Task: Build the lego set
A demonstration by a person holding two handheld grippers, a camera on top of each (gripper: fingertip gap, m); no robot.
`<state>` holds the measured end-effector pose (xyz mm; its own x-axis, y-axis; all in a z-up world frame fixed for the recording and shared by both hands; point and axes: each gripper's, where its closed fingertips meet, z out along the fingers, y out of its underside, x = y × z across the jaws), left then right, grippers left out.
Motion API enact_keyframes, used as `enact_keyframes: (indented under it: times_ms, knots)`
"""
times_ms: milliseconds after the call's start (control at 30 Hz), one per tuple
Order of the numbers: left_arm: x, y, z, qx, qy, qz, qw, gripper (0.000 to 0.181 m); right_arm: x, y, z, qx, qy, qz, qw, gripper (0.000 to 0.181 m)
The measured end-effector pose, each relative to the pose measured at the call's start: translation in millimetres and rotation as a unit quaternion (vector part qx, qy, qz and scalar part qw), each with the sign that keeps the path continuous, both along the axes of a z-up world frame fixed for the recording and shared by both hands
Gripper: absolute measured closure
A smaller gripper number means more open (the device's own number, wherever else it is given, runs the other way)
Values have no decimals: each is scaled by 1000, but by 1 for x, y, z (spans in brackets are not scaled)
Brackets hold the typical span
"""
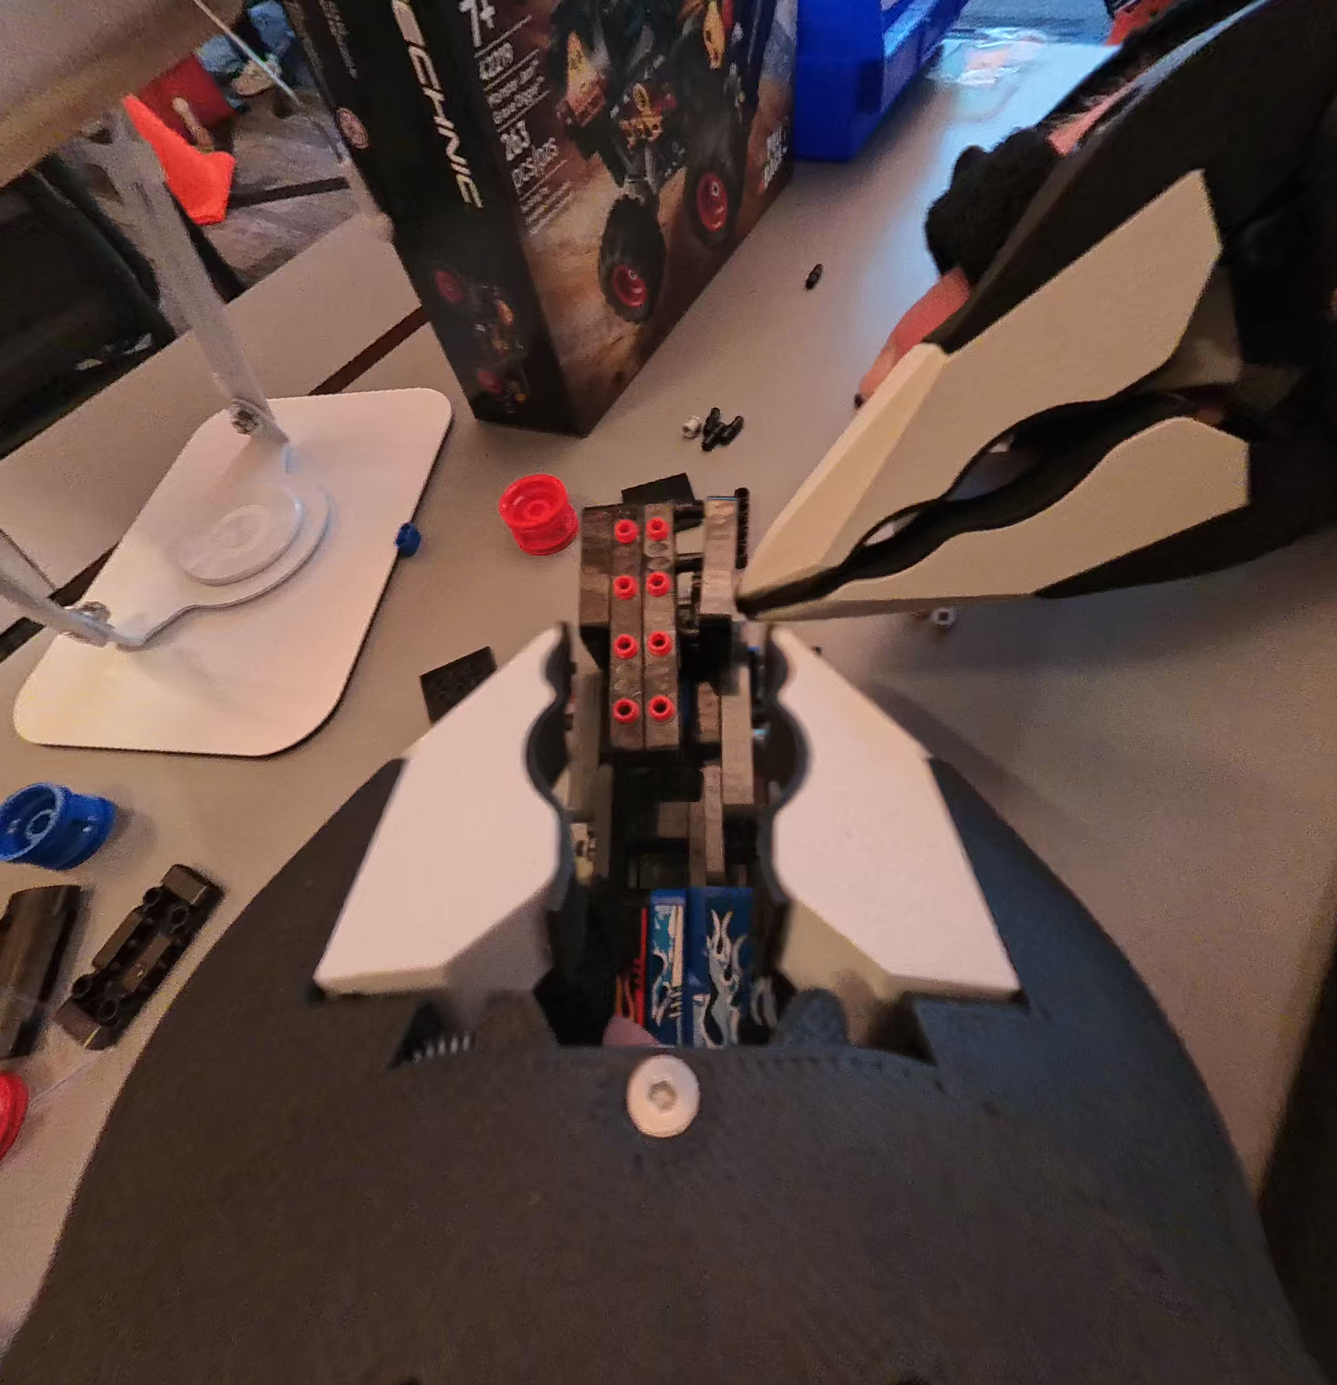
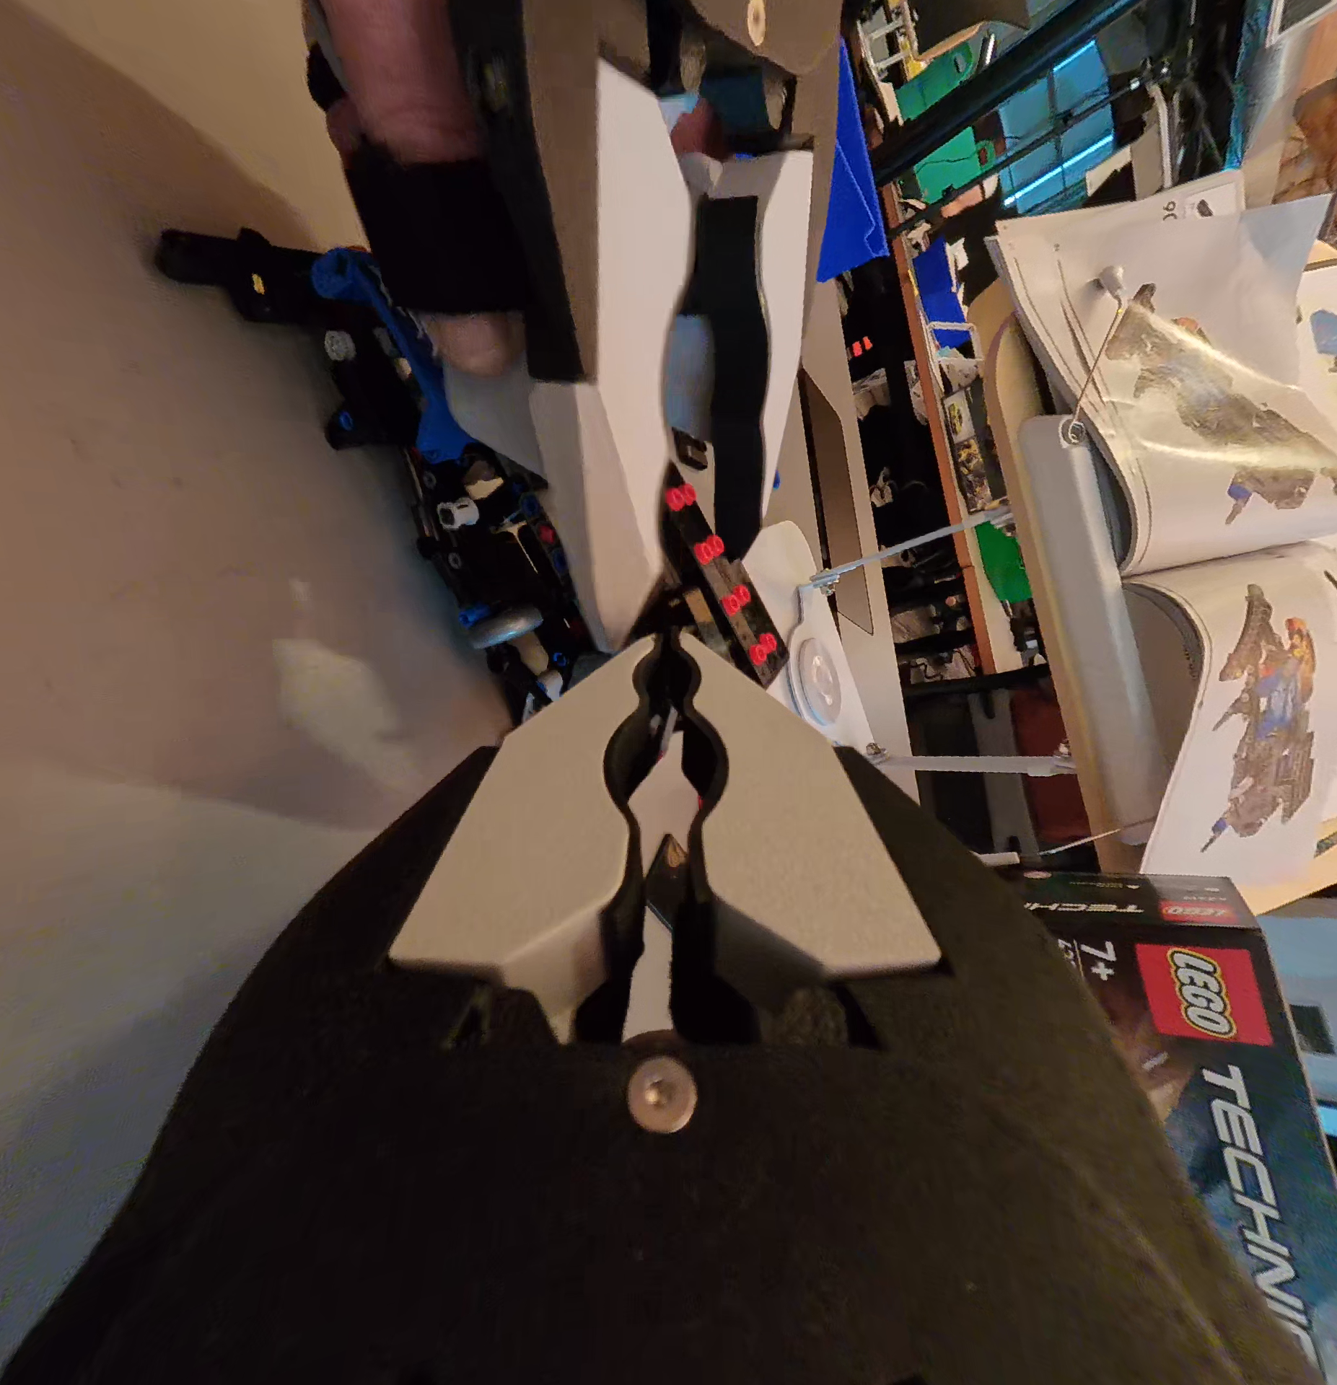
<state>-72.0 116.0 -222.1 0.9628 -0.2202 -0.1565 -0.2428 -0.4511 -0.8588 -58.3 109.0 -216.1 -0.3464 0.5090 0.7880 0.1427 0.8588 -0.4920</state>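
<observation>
Above grey table (image 1: 1025, 787), left tool (image 1: 669, 644) clamps lego model (image 1: 643, 637).

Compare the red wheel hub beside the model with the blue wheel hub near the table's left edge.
The red wheel hub is red and lies close to the black lego model; the blue wheel hub is blue and lies apart, near loose black pieces. The blue one looks bigger, perhaps only because it is nearer. Both lie loose, without tyres.
</observation>
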Motion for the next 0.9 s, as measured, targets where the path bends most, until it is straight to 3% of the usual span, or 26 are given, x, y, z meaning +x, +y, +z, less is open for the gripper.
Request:
enact_keyframes:
  times_ms: [67,267,567,900]
  knots:
    - [4,-3,-1,-6,-8,-14,1000,123,0,2,0,-12,-2,0,1000,181]
    - [0,-5,-2,-21,9,-25,999,120,0,2,-5,-29,-20,7,999,181]
    - [-4,3,-5,-53,59,-40,996,128,7,23,4,-117,-47,-2,992,181]
    - [-3,13,-2,-50,62,-50,996,141,1,31,7,-188,-55,-12,981,171]
